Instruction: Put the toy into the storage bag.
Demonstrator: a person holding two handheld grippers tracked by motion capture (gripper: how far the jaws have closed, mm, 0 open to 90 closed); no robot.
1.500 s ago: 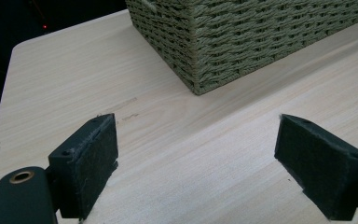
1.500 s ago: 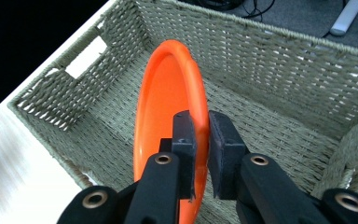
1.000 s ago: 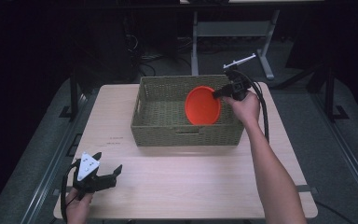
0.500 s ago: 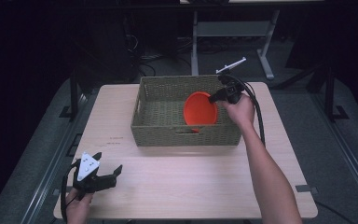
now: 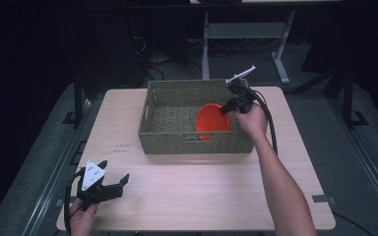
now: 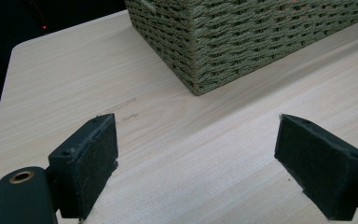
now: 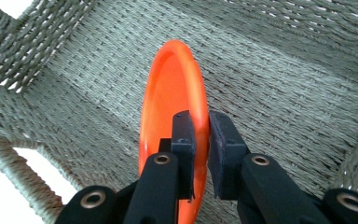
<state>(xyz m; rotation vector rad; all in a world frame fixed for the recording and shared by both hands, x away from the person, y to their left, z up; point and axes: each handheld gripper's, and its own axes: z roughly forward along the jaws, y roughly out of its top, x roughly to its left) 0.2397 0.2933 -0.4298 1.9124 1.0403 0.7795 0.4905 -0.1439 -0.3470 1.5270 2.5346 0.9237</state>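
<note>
The right gripper [image 7: 200,140] is clamped on the rim of the orange plate [image 7: 168,107], held on edge inside the woven basket [image 5: 177,140]. The left gripper [image 6: 196,163] rests low over the desk [image 5: 197,187], jaws apart and empty.

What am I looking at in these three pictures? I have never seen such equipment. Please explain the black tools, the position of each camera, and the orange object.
A person sits at a wooden table and holds a hand-operated gripper in each hand; there is no robot arm. Each gripper has two black padded jaws.

The high view looks down on the table from above the person's side. The other two pictures come from small cameras riding on the grippers, looking along the jaws.

On the table stands a green woven basket. The right gripper is shut on the rim of an orange plastic plate, which it holds on edge inside the basket, above the woven floor.

The left gripper rests near the table's front left corner. Its jaws stand wide open with nothing between them; its camera sees a corner of the basket farther off.
</note>
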